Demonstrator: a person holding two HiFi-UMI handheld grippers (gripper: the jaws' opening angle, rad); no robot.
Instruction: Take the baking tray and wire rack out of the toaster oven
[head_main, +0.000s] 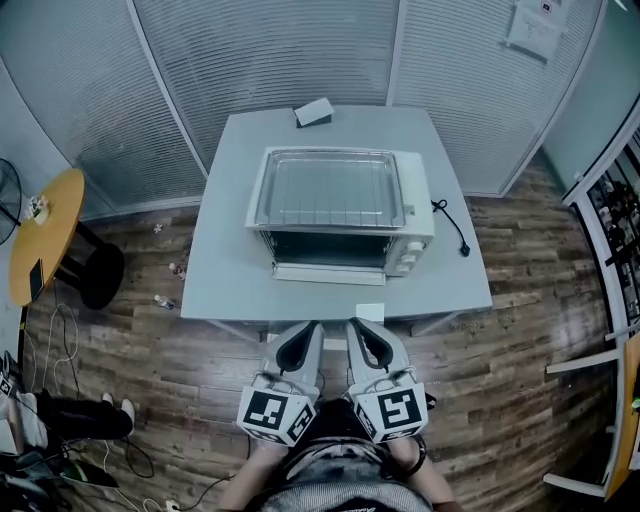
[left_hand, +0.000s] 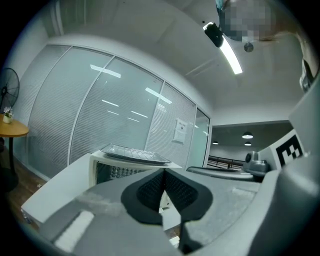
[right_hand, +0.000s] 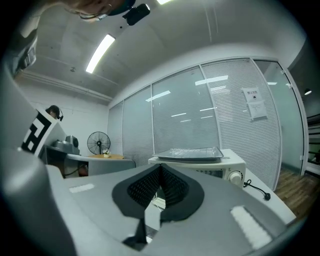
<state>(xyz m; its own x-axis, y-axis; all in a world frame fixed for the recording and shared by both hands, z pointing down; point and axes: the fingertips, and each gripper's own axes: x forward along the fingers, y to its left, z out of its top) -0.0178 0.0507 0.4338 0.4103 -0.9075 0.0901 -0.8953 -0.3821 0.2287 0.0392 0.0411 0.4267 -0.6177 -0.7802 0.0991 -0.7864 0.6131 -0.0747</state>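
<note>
1. My left gripper (head_main: 310, 328): jaws pressed together, nothing between the pads. It is held level, short of the table's near edge and over bare wood floor (head_main: 520, 400).
2. My right gripper (head_main: 355, 325): jaws likewise together, nothing held. It is just beside the left one, the two almost parallel.
3. Table (head_main: 225, 290): grey, and its near edge lies just ahead of my fingertips. A small white card (head_main: 369, 312) sits at that edge in front of my right gripper. There are bare strips of tabletop left and right of the oven.
4. Oven (head_main: 415, 215): mid-table, facing me. Its door (head_main: 328, 273) is dropped open and reaches toward the near edge, leaving a narrow margin of table in front. The cavity is dark.
5. Tray (head_main: 263, 200): lies flat on the oven's roof and covers most of it, well apart from both grippers.
6. Rack (head_main: 330, 190): a wire grid resting in the tray.
7. Cord (head_main: 450, 225): trails over the table to the right of the oven.
8. Box (head_main: 314, 112): small, at the table's far edge.
9. Glass wall (head_main: 300, 50): blinds close behind the table. There is open floor on both sides, and a round wooden table (head_main: 45, 235) stands off to the left.
</note>
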